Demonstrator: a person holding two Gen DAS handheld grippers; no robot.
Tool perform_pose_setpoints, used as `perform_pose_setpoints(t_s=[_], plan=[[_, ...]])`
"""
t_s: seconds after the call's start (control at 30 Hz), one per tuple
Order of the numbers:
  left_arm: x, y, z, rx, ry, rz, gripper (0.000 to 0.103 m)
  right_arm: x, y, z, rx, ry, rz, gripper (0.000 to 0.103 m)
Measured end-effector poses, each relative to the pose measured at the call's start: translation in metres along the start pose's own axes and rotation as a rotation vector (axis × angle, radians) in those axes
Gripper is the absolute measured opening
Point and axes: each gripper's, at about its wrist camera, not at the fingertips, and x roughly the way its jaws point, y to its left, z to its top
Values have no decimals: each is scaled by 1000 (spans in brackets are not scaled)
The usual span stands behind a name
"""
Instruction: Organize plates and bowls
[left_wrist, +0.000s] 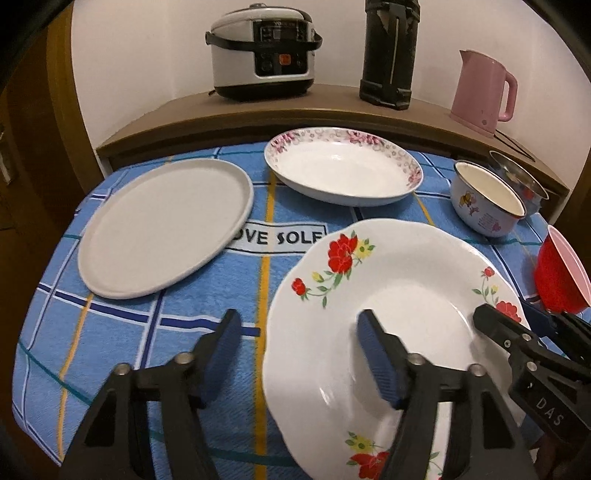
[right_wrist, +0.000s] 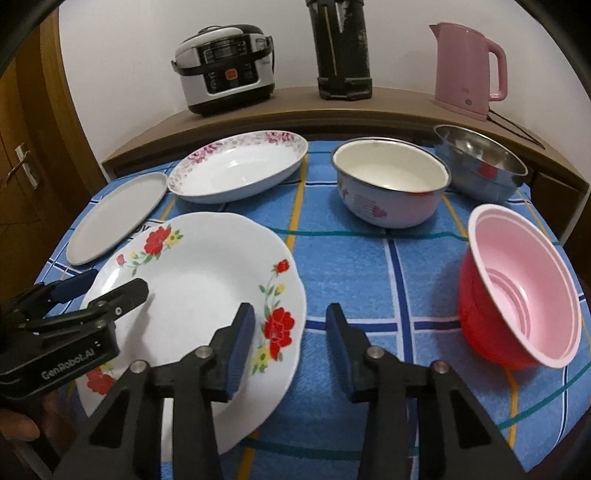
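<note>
Nearest, the left gripper (left_wrist: 297, 332) is seen with its jaws spread astride the left rim of the red-flowered plate (left_wrist: 399, 295) — one finger over the cloth, the other above the plate's well, with no pad visibly pressing. The right gripper (right_wrist: 291, 326) is likewise spread across that plate's right rim, one finger over the plate and the other over the cloth; no squeeze can be made out.

The plate lies on a blue checked tablecloth (right_wrist: 369, 258) striped in white, navy and yellow. Three plates are counted: the flowered one, a plain grey plate (left_wrist: 166, 229) to its left, and a deep pink-rimmed plate (left_wrist: 343, 166) behind. Three bowls are counted on the right — a red bowl (right_wrist: 517, 291) tipped on its side, an enamel bowl (right_wrist: 391, 181) and a steel bowl (right_wrist: 480, 162).

Behind, a wooden shelf (right_wrist: 399, 99) against a white wall carries one rice cooker (right_wrist: 225, 66), one black flask (right_wrist: 341, 51) and one pink kettle (right_wrist: 465, 62). A wooden door (right_wrist: 22, 166) is seen at the left.
</note>
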Motion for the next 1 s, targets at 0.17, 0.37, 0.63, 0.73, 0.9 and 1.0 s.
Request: perform_pose_setpoints(t_s=[0.17,0.37,0.63,0.73,0.9,1.0], plan=[[2,-1,0,-8,-8,-14,63,4,4,0,-10,7,24,33],[4,-2,1,-16,-10,-40,51,6,6,2,-12,10,38,29],[4,-3,2,-15,-13,-45,49,6,5,3,-10,14,42,28],[4,-2,3,-15,-13,-47,48,-1,1,4,-7,-6,23,29],[6,-2,4,-21,-14,-47,48,-11,-19,8,70,-24,6,47],[6,-2,4,-16,-14,-47,48,-11,-23,9,82,-14,36,43]])
